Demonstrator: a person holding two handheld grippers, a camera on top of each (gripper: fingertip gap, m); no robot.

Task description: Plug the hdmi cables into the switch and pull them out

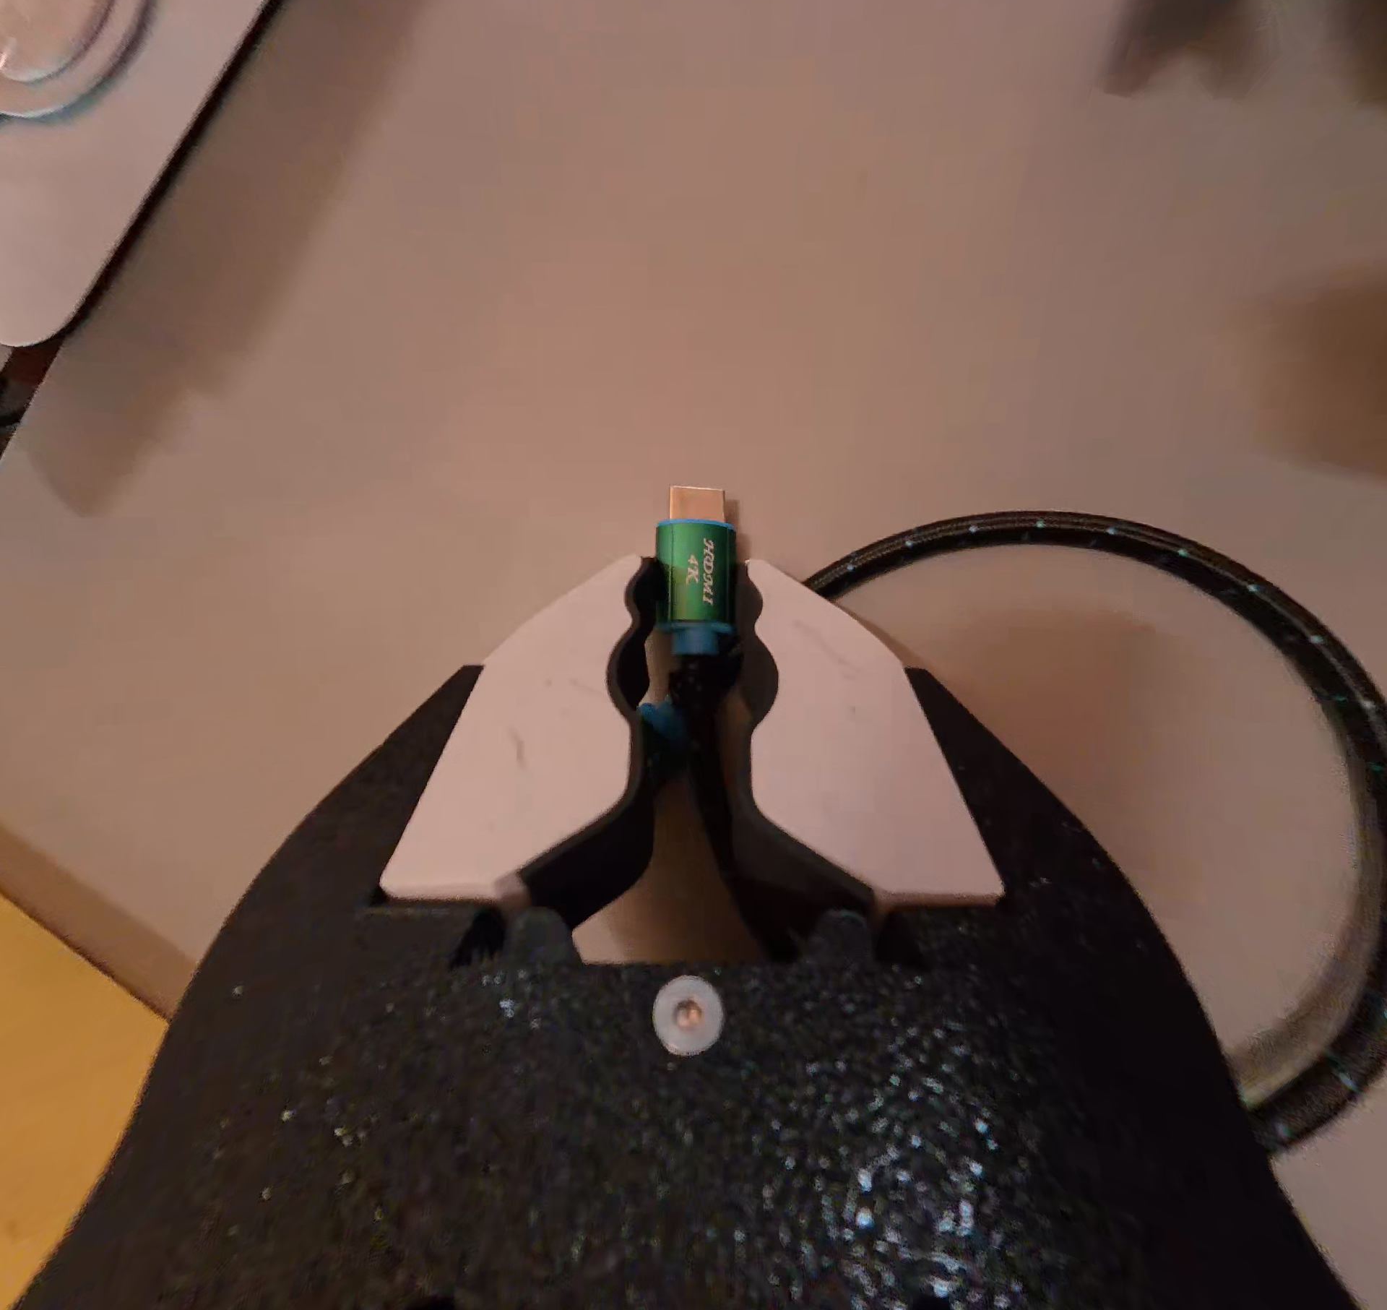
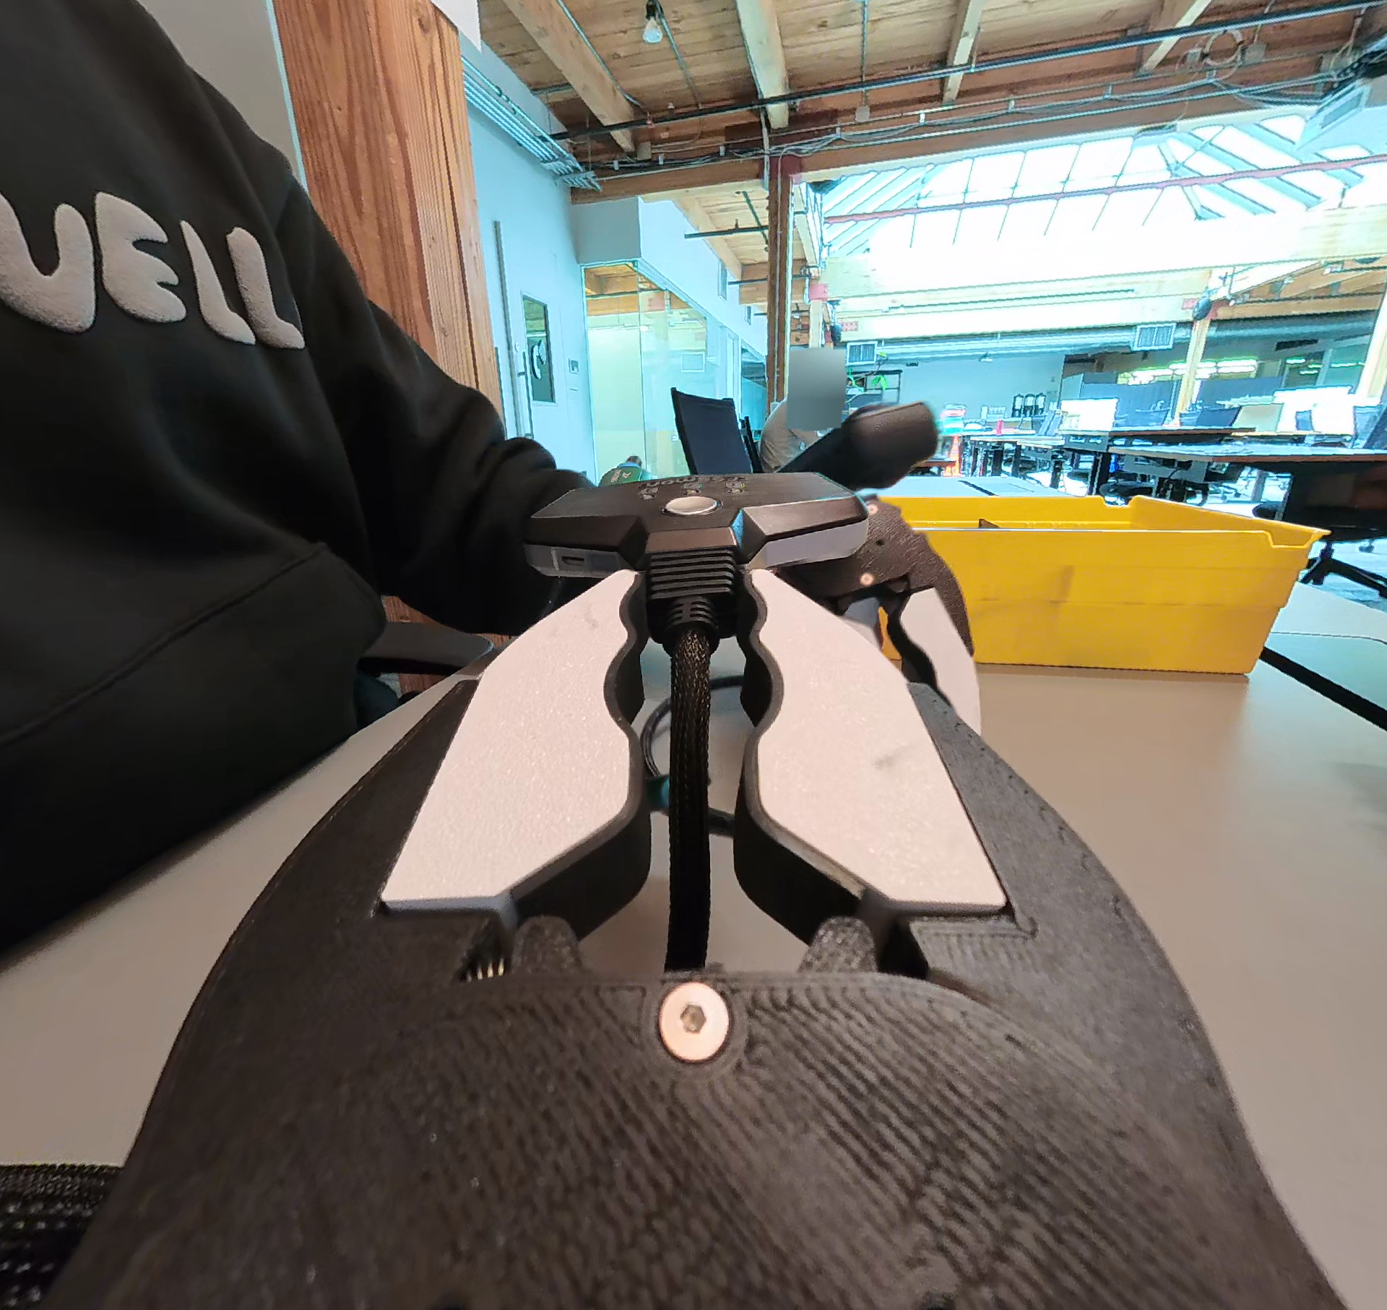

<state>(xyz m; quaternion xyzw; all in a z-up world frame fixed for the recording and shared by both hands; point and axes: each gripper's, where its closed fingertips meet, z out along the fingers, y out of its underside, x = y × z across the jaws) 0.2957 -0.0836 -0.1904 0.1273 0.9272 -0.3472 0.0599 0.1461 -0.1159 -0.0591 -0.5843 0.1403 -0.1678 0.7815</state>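
The left tool (image 1: 698,564) pinches a glossy green metal HDMI plug (image 1: 694,583) with blue collars and pale lettering, its bare connector tip held above the matte table (image 1: 675,260); its braided black cable (image 1: 1276,673) loops alongside. The right tool (image 2: 694,583) clamps the ribbed strain relief of the angular black switch (image 2: 698,516), raised off the table near a yellow plastic bin (image 2: 1088,591).
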